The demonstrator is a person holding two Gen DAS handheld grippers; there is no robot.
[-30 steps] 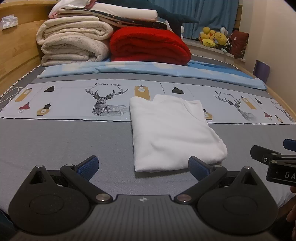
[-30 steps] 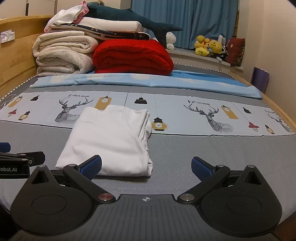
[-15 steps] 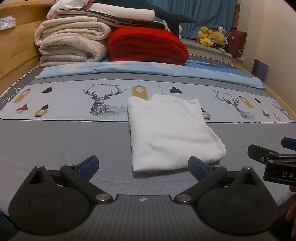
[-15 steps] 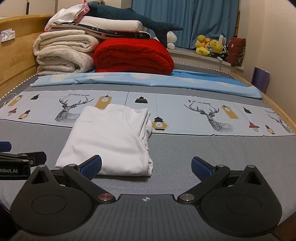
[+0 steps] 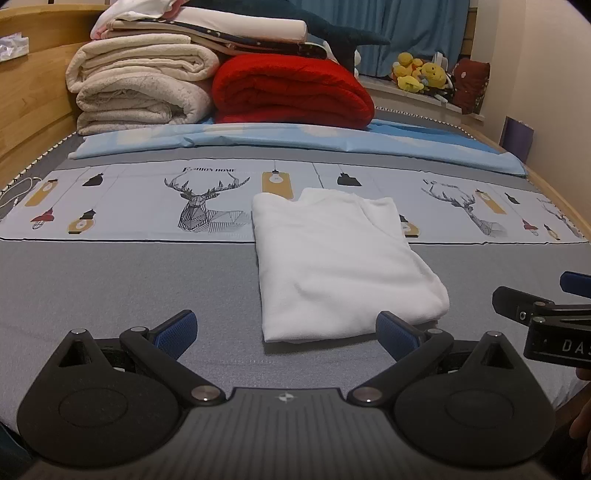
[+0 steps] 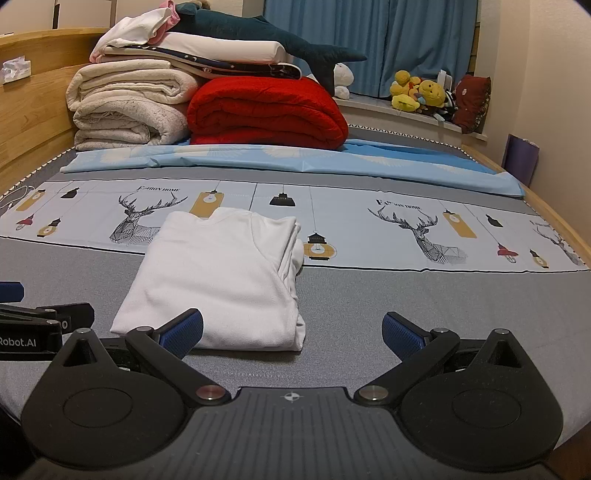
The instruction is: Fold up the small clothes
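A white garment (image 5: 336, 266) lies folded into a neat rectangle on the grey bed cover (image 5: 110, 288), its stacked edges on the right side (image 6: 291, 254). My left gripper (image 5: 286, 330) hovers open just in front of the garment's near edge, holding nothing. In the right wrist view the garment (image 6: 218, 280) sits ahead and to the left, and my right gripper (image 6: 293, 330) is open and empty, its left finger close to the near edge. Each gripper shows at the edge of the other's view: the right one (image 5: 543, 317) and the left one (image 6: 33, 325).
Folded cream blankets (image 5: 140, 88) and a red blanket (image 5: 291, 92) are stacked at the head of the bed, with a plush shark (image 6: 266, 33) on top. A wooden bed frame (image 5: 26, 92) runs along the left. Plush toys (image 6: 417, 92) sit on the window ledge.
Both grippers have shifted only slightly, with the view tilting a little. The garment lies as before and both grippers stay open.
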